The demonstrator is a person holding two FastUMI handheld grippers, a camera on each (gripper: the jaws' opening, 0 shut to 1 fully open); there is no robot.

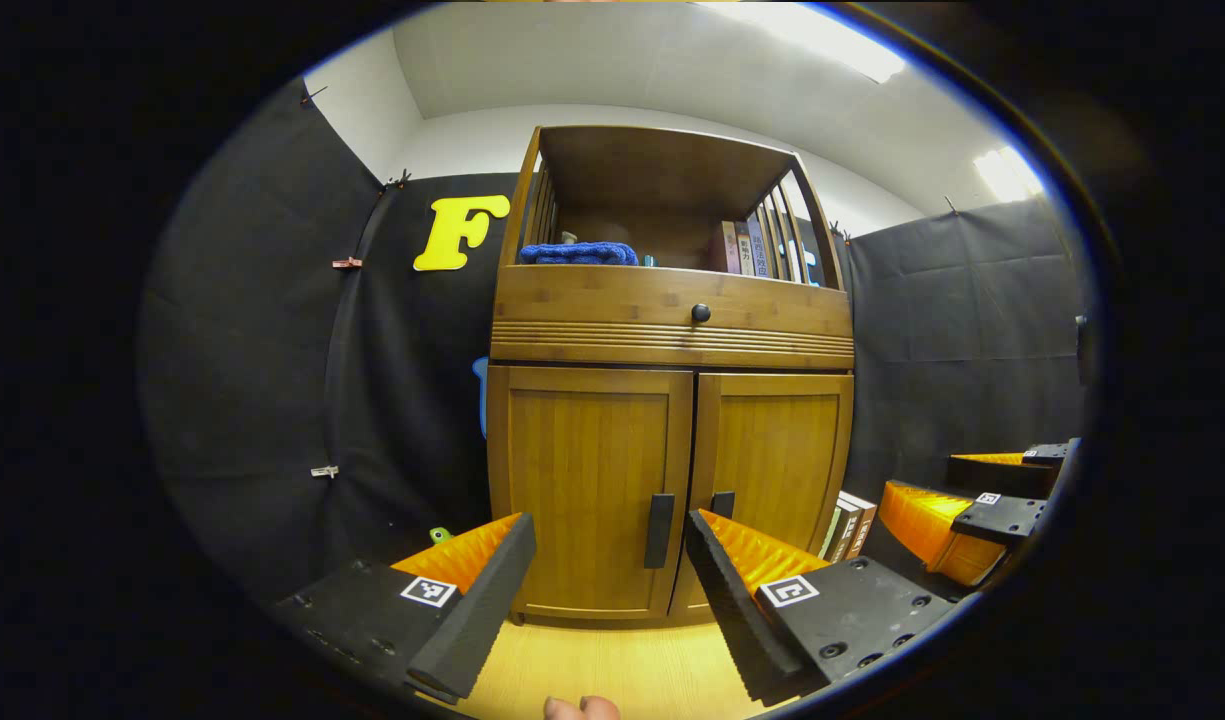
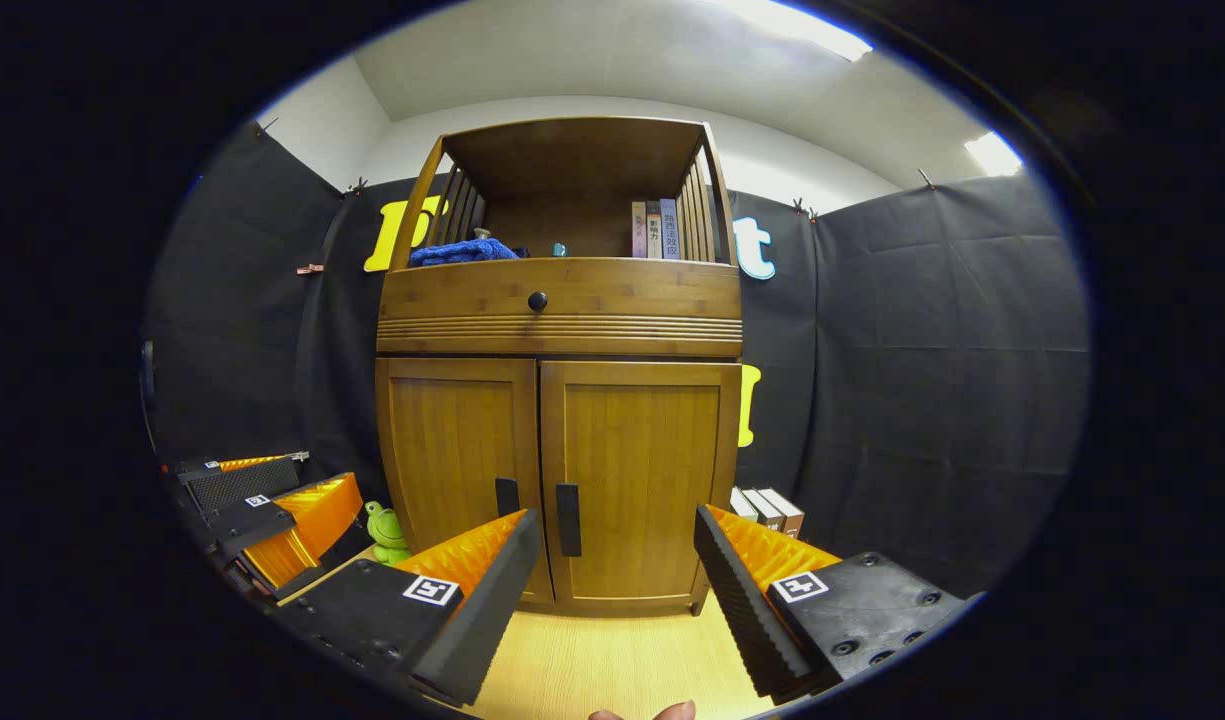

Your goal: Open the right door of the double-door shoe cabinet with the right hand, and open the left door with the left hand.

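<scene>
The wooden shoe cabinet (image 1: 672, 340) stands straight ahead with both doors shut. In the left gripper view, the left door (image 1: 587, 460) and its black handle (image 1: 659, 530) lie beyond my left gripper (image 1: 608, 518), which is open and apart from the cabinet. The right door (image 1: 782, 460) has its handle (image 1: 722, 503) beside the middle seam. In the right gripper view, my right gripper (image 2: 616, 512) is open, short of the right door (image 2: 647, 470) and its handle (image 2: 568, 520). Each gripper also shows off to the side of the other's view: the right gripper (image 1: 962, 495), the left gripper (image 2: 267, 500).
A drawer with a black knob (image 1: 701, 313) sits above the doors. On the open shelf lie a blue towel (image 1: 577, 253) and some books (image 1: 747, 248). Books (image 1: 850, 525) lean on the floor at the cabinet's right; a green frog toy (image 2: 382, 530) sits at its left. The floor (image 2: 612, 660) is light wood.
</scene>
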